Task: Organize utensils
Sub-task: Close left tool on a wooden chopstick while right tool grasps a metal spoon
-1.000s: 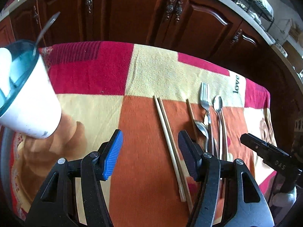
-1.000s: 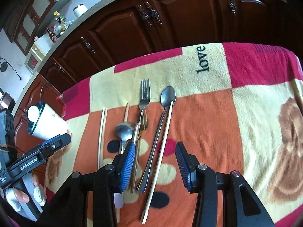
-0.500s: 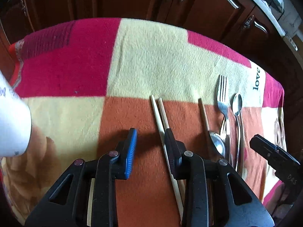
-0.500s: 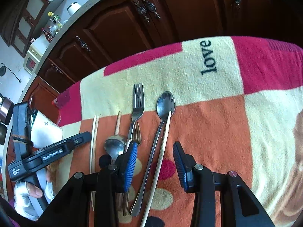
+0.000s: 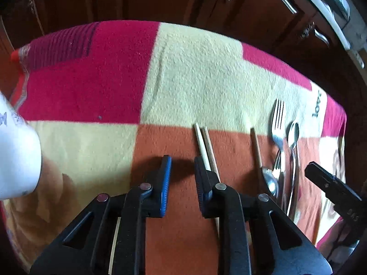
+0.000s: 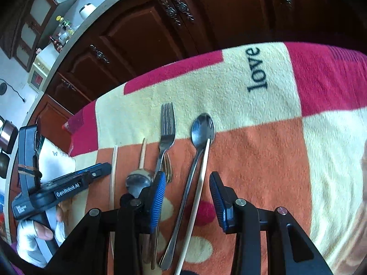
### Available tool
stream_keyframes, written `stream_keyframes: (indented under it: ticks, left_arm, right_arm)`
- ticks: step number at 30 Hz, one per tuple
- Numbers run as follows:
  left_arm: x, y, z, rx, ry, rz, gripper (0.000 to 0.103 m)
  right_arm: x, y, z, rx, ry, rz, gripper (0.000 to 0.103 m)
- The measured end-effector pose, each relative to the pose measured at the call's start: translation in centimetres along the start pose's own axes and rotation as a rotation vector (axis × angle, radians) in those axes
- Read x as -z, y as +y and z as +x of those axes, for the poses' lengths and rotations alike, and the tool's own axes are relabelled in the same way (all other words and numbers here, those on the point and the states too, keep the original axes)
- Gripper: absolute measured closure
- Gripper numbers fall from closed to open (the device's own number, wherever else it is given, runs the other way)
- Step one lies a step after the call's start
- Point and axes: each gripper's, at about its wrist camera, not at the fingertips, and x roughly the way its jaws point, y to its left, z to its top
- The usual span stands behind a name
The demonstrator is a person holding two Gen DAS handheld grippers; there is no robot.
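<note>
The right gripper (image 6: 187,197) is held with jaws apart astride a long spoon (image 6: 195,160) and single chopstick (image 6: 198,188); closing should be centred on one handle only. The left gripper (image 5: 182,181), gapped and empty, sits just beside the chopstick pair (image 5: 205,146). Beyond lies the fork (image 6: 167,133).

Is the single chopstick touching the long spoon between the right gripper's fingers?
Touching. In the right wrist view the single chopstick lies along the long spoon, its tip resting on the bowl; the right gripper straddles both, open.
</note>
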Motion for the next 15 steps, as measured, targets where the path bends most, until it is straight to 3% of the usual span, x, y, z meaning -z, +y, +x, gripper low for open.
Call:
stream_keyframes:
  ticks: [11,15]
  left_arm:
    - [-0.3,-1.5,0.3,-0.001,0.009,0.059,0.083]
    - [-0.9,-1.9,0.7,0.008,0.010,0.060,0.083]
  right_arm:
    - [-3.5,-1.5,2.6,0.022,-0.012,0.005,0.065]
    - [-4.4,-2.2,3.9,0.001,-0.002,-0.009,0.076]
